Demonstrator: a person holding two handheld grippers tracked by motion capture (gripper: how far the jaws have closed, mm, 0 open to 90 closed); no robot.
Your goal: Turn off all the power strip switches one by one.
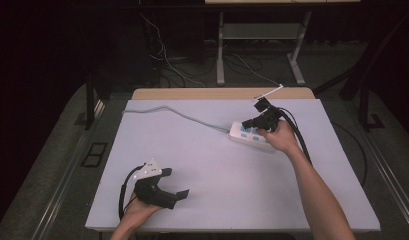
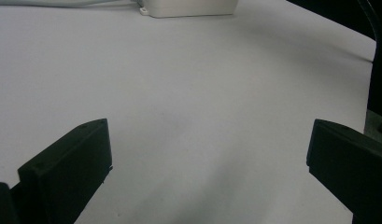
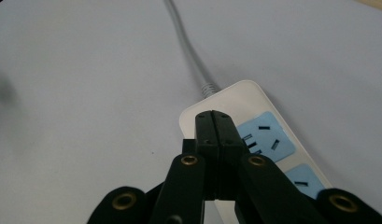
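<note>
Right gripper [image 3: 214, 116], jaws pressed together, poised over the cable end of the white plastic power strip with blue sockets [image 3: 254, 140], nothing plugged in; left gripper [image 2: 207, 154] idle, jaws wide apart.

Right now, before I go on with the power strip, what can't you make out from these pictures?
- Power strip: in the high view its near end is hidden under the right hand; in the right gripper view the shut right gripper covers part of its top.
- Contact: whether the shut tips touch the strip cannot be told.
- Grey cord: its far end is cut off at the table edge.
- Left gripper: open, nothing between the jaws.
</note>
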